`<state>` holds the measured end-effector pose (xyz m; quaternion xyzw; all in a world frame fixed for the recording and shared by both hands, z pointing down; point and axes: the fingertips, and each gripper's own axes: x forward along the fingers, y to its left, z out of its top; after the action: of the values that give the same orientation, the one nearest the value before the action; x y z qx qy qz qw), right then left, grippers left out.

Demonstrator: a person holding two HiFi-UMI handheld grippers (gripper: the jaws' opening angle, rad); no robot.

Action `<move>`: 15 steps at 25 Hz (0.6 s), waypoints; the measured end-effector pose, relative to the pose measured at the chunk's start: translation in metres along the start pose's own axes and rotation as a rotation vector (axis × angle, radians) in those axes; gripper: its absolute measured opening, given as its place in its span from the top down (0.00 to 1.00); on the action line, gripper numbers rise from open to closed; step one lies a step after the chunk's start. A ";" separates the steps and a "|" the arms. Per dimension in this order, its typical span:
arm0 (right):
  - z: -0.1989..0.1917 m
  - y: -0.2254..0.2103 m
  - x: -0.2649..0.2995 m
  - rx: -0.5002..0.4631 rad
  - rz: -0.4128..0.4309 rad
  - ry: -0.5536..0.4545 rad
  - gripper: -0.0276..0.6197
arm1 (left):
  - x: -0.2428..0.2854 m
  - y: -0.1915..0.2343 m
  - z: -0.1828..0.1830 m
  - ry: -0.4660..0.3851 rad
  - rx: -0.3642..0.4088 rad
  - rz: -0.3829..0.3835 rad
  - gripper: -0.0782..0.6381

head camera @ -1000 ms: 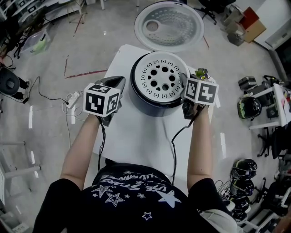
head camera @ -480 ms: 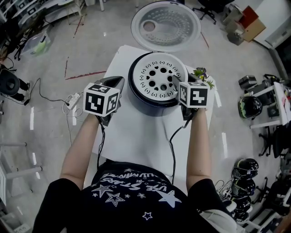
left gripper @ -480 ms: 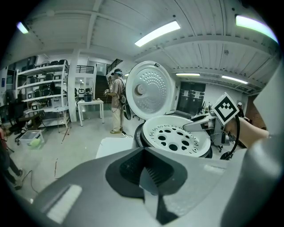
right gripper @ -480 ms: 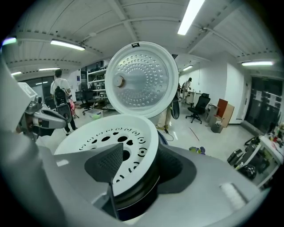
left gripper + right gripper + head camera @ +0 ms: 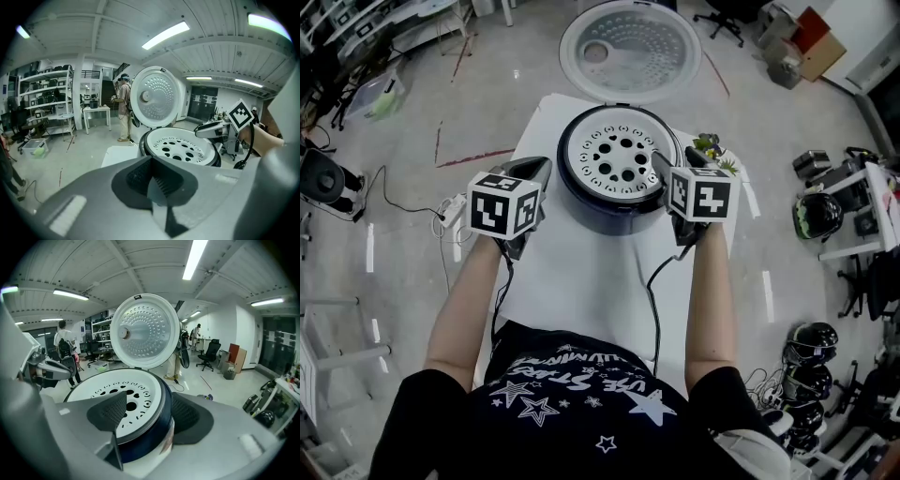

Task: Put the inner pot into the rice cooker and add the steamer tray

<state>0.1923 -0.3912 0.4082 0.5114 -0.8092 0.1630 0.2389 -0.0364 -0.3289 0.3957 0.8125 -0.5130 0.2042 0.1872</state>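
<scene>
Straddling the rim of the rice cooker [image 5: 609, 214], the right hand-held gripper [image 5: 145, 416] is released: one jaw is over the white steamer tray [image 5: 614, 155], the other outside the dark wall. The tray sits in the cooker. The left hand-held gripper [image 5: 152, 161] is clenched on nothing above the table [image 5: 591, 281], with the cooker ahead to its right.

The steamer tray [image 5: 616, 157] looks like white matt plastic, smooth between its punched holes; the rice cooker [image 5: 614, 214] has a dark blue, glossy shell that catches the light on its curve; its lid [image 5: 628, 49] shows a dull metallic sheen inside, dimpled all over; the left tongs [image 5: 152, 180] and right tongs [image 5: 145, 423] are matt grey plastic with black ribbed pads [image 5: 110, 411]; the table [image 5: 591, 272] is smooth white; the floor [image 5: 403, 281] is grey and faintly glossy.
</scene>
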 end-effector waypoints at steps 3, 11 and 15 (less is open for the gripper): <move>0.001 0.000 -0.008 0.018 -0.032 -0.016 0.48 | -0.002 -0.003 0.001 -0.009 0.007 -0.023 0.89; 0.006 0.014 -0.041 0.120 -0.184 -0.137 0.57 | -0.008 -0.001 -0.003 -0.005 0.052 -0.142 0.89; 0.003 0.030 -0.058 0.160 -0.241 -0.159 0.67 | -0.018 0.004 -0.004 -0.012 0.071 -0.205 0.89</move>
<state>0.1851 -0.3364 0.3726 0.6333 -0.7428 0.1563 0.1505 -0.0472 -0.3147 0.3902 0.8679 -0.4208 0.1973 0.1753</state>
